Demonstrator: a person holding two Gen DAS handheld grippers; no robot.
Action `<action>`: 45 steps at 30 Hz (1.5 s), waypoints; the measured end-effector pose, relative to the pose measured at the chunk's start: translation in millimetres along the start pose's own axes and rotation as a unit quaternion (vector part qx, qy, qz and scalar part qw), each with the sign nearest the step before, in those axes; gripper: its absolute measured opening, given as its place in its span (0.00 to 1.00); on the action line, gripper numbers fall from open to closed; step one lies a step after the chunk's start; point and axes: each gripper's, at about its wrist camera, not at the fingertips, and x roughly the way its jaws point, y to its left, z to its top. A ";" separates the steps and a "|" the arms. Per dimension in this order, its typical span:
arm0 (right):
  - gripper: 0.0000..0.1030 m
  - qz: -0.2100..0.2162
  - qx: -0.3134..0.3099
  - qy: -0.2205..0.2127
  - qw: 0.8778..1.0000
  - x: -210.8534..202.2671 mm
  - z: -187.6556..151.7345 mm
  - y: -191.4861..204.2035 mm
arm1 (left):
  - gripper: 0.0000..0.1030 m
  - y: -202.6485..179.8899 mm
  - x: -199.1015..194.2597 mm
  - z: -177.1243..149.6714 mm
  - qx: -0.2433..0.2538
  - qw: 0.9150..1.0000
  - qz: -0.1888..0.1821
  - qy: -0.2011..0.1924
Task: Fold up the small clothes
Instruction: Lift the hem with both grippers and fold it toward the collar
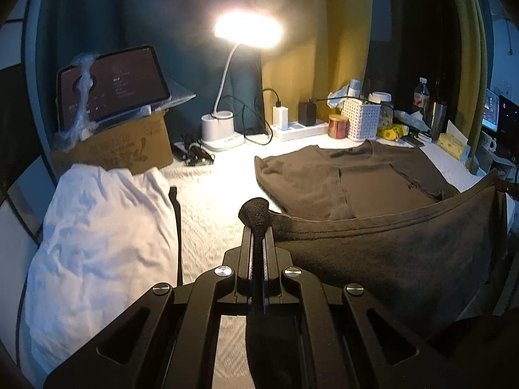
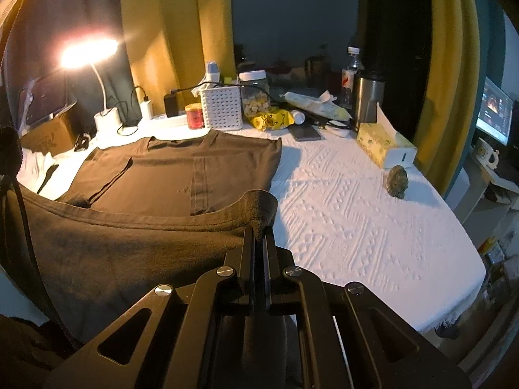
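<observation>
Both grippers, left gripper [image 1: 256, 214] and right gripper [image 2: 259, 214], clamp the brown shirt [image 1: 373, 181] hem aloft; uneven lifting could skew the fold; thin fabric might slip free.

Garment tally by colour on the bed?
Brown: 1, shirt, its hem pinched by left gripper and right gripper
White: 1, garment
Total: 2

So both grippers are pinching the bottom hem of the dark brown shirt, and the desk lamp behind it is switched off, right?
Not quite: the desk lamp is on, glowing brightly in both wrist views. The rest holds: the left gripper and right gripper each pinch the hem of the dark brown shirt.
</observation>
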 end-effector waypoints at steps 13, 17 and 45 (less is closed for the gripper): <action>0.05 -0.001 0.012 -0.017 1.000 8.3 25.8 -7.9 | 0.02 1.4 14.0 34.8 0.003 1.000 -0.002 -0.016; 0.05 0.000 0.012 -0.025 1.000 11.5 36.6 -9.1 | 0.02 3.4 18.7 42.7 0.000 1.000 -0.001 -0.020; 0.05 -0.003 0.006 -0.069 0.998 51.7 111.1 -24.8 | 0.02 5.1 63.2 106.5 0.012 0.999 0.010 -0.049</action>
